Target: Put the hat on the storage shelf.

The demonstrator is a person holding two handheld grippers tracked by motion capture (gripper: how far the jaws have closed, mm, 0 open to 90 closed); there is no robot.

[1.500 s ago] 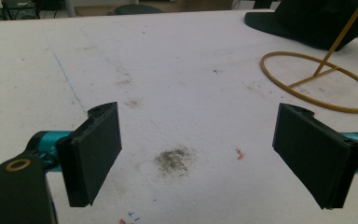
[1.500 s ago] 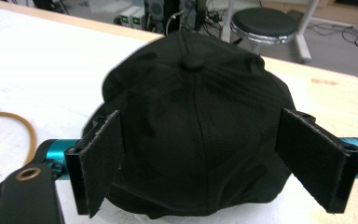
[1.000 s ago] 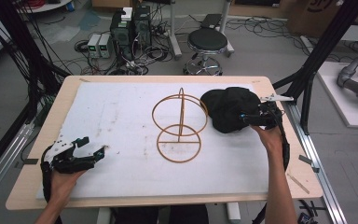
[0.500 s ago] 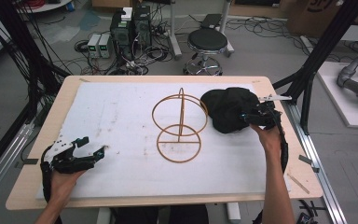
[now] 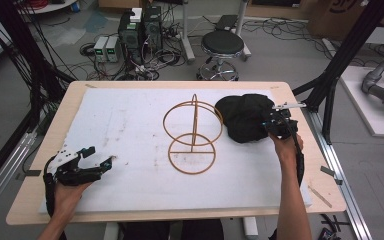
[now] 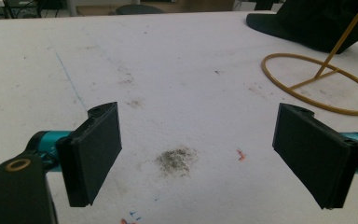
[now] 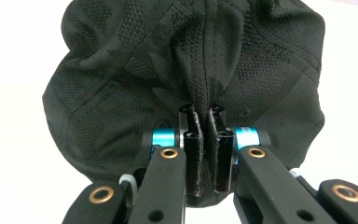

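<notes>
While the left tongs (image 5: 96,160) rest wide open with nothing between them near the counter's (image 5: 130,120) front left corner, the right tongs (image 7: 207,140) have just closed on a pinch of the black cap (image 5: 245,117). Dark mesh cloth is bunched in a fold between the two pads, which sit nearly together. The cap lies by the counter's right edge, toward the back, just beside a gold wire stand (image 5: 192,132) at the middle. That stand has a flat ring for a base, an upright post and a second ring standing on edge.

A good next move would likely be a slow, straight lift, since only a thin fold is gripped and the soft cloth could slip free. Keeping the cap clear of the stand's upper ring until it is high enough should avoid tipping the light wire frame.

No containers are on the counter.
</notes>
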